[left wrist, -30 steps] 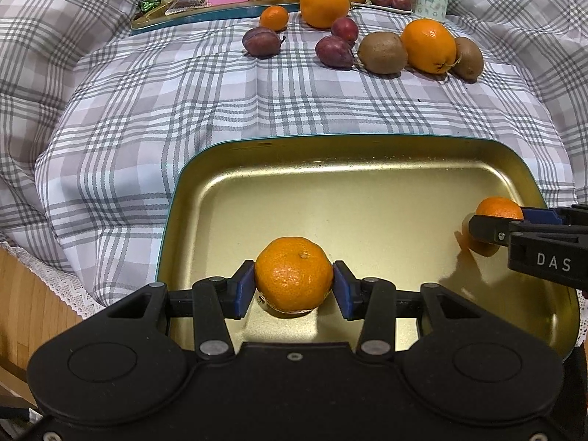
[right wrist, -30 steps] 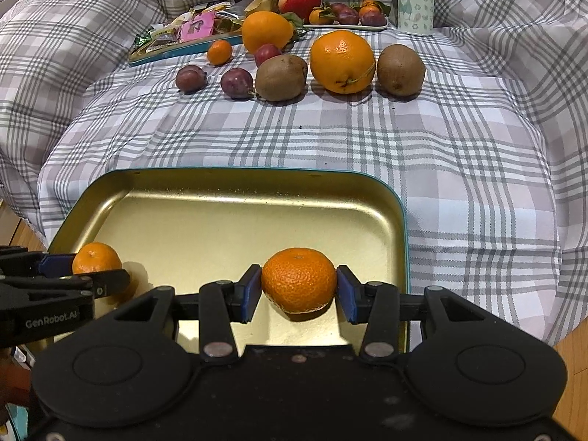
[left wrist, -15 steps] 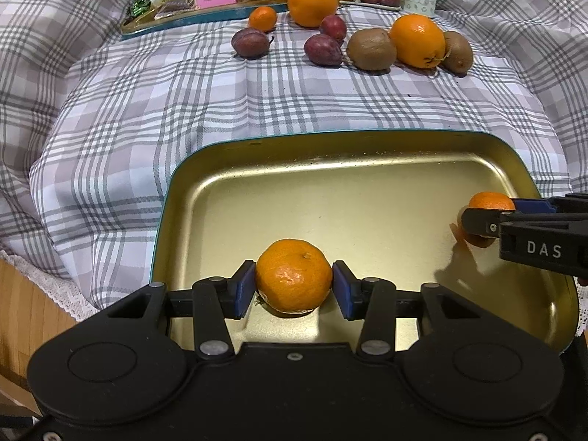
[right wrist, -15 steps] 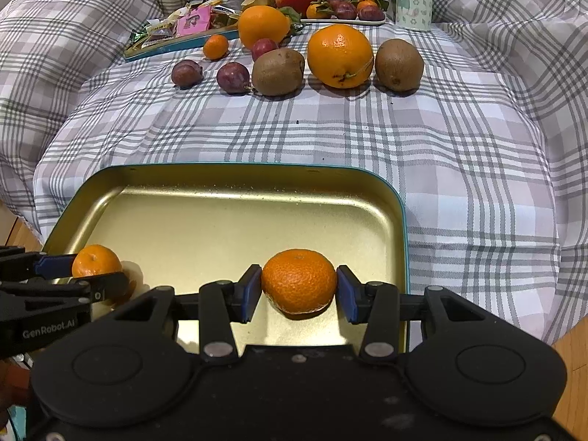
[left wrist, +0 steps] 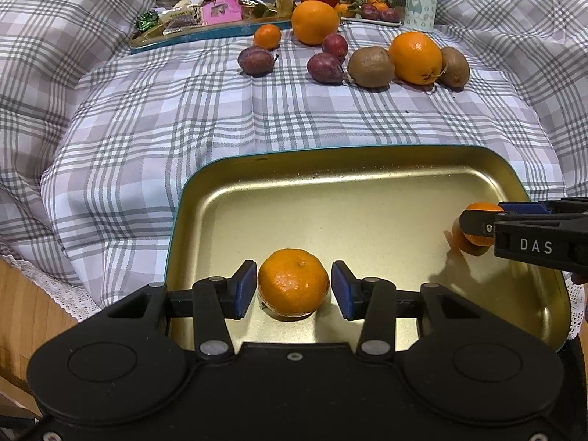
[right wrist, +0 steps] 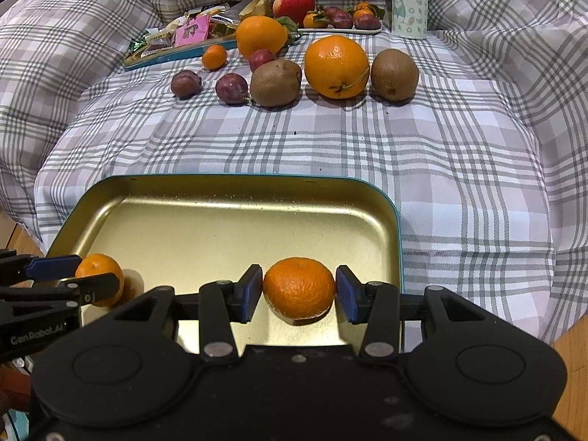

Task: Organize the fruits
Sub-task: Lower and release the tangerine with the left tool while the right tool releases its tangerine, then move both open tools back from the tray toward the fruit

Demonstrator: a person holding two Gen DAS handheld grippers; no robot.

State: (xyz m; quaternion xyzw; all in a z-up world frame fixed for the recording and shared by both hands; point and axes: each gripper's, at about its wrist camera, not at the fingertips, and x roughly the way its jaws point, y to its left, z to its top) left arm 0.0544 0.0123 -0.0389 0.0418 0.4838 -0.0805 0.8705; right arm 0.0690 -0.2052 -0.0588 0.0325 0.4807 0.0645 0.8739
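A gold tray [left wrist: 367, 191] with a teal rim lies on the plaid cloth; it also shows in the right wrist view [right wrist: 220, 198]. My left gripper [left wrist: 294, 288] is open around a mandarin [left wrist: 293, 282] that rests on the tray floor near its left front; gaps show on both sides. My right gripper [right wrist: 299, 293] is open around a second mandarin [right wrist: 298, 287] resting near the tray's right front. Each mandarin also appears in the other view, the right one [left wrist: 477, 220] and the left one [right wrist: 97, 273].
Farther back on the cloth lie two large oranges [right wrist: 336, 66], kiwis [right wrist: 275, 82], plums [right wrist: 231, 88] and a small mandarin [right wrist: 214, 56]. Behind them are a snack tray [right wrist: 176, 36], a plate of fruit [right wrist: 338, 18], an apple [right wrist: 294, 3] and a patterned cup [right wrist: 409, 0].
Both grippers have opened and let go of their mandarins, which now sit on the tray floor. Both have drawn back slightly.
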